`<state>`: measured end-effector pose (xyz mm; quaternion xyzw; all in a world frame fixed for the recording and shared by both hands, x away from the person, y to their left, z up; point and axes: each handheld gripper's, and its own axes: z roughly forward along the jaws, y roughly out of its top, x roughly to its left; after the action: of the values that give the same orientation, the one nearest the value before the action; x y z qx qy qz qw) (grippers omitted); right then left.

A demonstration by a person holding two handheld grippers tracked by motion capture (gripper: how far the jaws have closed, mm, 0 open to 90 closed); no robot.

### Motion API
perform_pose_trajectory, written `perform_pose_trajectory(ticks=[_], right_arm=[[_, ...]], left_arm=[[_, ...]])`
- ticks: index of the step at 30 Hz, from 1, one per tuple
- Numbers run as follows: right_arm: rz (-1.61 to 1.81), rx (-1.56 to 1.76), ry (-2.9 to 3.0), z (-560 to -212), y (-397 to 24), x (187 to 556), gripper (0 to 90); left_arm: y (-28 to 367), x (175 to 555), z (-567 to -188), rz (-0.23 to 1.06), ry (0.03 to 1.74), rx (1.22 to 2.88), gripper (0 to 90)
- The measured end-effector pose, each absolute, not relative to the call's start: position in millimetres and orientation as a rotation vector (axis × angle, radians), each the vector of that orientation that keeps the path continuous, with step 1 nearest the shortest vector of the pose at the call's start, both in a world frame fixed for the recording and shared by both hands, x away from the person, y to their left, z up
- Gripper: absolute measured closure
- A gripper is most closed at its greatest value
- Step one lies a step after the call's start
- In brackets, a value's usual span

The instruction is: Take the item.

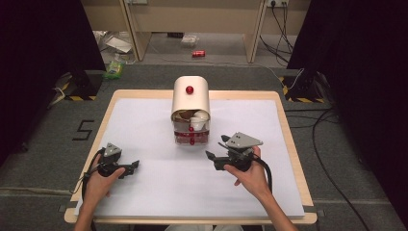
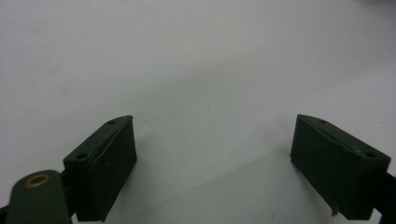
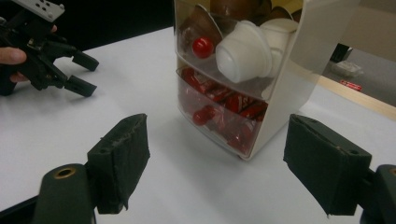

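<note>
Drawer box (image 1: 191,111): stood upright at the table's (image 1: 293,144) far middle, two clear drawers with red knobs (image 3: 202,47), upper holding white and brown capsules, lower red packets. Right gripper (image 1: 217,150): just beside the box front, jaws apart, nothing held. Left gripper (image 1: 132,167): well apart over bare white sheet (image 2: 196,60), jaws wide, empty. Risk, as judged: light box could be pushed back or tipped if a knob is missed or pulled off-line
</note>
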<state>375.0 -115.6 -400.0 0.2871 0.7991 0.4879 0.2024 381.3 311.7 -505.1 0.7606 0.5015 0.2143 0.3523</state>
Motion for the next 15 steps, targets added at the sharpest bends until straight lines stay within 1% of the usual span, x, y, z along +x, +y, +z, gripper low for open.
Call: perform_pose_trajectory(ticks=[3, 15], right_arm=[[1.377, 0.804, 2.229, -396.8, -112.7, 376.0, 23.2], [1.410, 0.693, 2.196, -377.9, -78.5, 393.3, 25.8]], left_arm=[[311.7, 381.3, -505.1, 0.555, 1.298, 1.968, 13.5], [311.8, 381.3, -505.2, 0.555, 1.297, 1.967, 13.5]])
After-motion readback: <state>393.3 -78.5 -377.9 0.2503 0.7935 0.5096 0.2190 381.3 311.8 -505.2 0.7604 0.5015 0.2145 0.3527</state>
